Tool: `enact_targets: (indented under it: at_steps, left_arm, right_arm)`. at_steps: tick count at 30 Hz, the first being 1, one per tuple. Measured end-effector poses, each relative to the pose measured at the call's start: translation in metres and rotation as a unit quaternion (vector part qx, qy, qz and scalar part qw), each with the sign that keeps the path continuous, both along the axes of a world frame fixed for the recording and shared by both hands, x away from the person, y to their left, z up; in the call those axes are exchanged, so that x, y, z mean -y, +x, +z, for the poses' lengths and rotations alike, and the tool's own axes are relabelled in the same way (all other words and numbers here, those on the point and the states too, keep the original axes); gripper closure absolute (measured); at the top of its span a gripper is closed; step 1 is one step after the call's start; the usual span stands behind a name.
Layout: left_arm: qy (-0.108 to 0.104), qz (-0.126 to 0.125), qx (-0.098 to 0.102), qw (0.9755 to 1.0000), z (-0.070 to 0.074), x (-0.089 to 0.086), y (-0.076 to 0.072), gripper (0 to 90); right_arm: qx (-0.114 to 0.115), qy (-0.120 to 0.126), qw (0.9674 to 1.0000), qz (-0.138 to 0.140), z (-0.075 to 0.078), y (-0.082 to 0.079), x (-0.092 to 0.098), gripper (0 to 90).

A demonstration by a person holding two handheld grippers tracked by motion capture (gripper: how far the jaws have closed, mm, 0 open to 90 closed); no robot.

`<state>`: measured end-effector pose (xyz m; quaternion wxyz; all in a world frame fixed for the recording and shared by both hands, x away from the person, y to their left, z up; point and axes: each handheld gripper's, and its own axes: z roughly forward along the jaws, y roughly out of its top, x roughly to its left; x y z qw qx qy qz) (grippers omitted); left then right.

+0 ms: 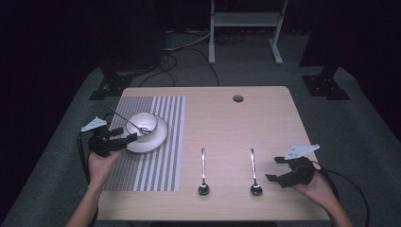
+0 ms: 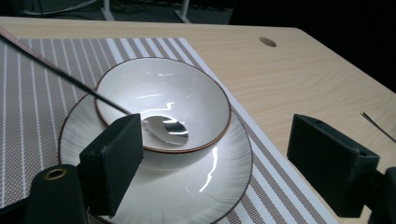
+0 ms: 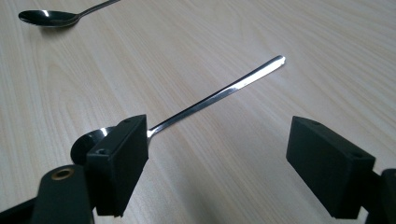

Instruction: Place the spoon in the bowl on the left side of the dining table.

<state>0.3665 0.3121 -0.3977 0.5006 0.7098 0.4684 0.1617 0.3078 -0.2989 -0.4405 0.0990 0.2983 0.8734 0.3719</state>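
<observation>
Left tool (image 1: pixel 124 139) sits at the near-left rim of the plate (image 1: pixel 161 137), jaws apart, nothing between the pads. Seen along this tool, the bowl (image 2: pixel 196 100) lies straight ahead between the two jaws, stacked on the plate, both on the striped mat (image 1: pixel 156 165) at the worktop's (image 1: pixel 227 123) left side. One spoon (image 2: pixel 166 130) rests inside the bowl, head at the bottom, handle leaning out over the far-left rim. The left jaw's pad overlaps the bowl's near edge in that view; contact cannot be judged.

Right tool (image 1: pixel 272 169) hovers near the front right of the worktop, jaws apart, gripping nothing. The right-hand spoon (image 1: pixel 254 172) lies flat on bare wood just left of this tool, bowl end toward the person. Seen along the right tool, its head is partly hidden behind the left jaw and its handle (image 3: pixel 219 93) runs away between the jaws. The middle spoon (image 1: pixel 203 172) lies parallel, further left, well apart from either tool.
</observation>
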Motion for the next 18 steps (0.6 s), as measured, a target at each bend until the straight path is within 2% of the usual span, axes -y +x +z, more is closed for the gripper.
enact_targets:
  at_steps: [9, 14, 18]
  left_arm:
    - [0.002, -0.03, 0.0, 0.9996, 0.006, 0.019, -0.001, 11.0]
    - [0.018, -0.047, 0.008, 0.9987, 0.011, 0.034, -0.001, 10.0]
    - [0.022, -0.058, 0.011, 0.998, 0.013, 0.043, -0.001, 9.5]
  right_arm:
    - [0.001, 0.001, 1.0, -0.001, 0.0, 0.0, 0.0, 19.6]
    - [0.001, 0.002, 1.0, -0.002, 0.0, 0.0, 0.001, 19.6]
    - [0.002, 0.002, 1.0, -0.002, 0.001, 0.0, 0.002, 19.6]
